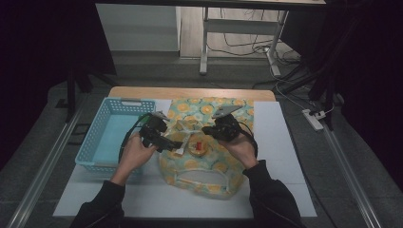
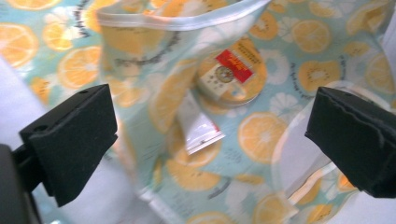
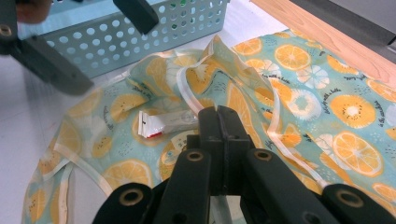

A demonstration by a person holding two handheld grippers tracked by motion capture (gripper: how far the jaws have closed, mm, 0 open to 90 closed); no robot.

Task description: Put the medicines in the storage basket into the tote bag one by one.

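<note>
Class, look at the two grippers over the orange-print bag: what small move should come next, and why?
Probably the left gripper should move to the basket for another item. Its jaws stand open with nothing between them, a small tube and a round tin lie on the orange-print bag, and the right gripper is shut on the bag's white edge.

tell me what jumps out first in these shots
A see-through bag printed with orange slices sprawls across the table's middle, a round tin and a small tube lying inside it. A light blue perforated basket sits at its left.
</note>
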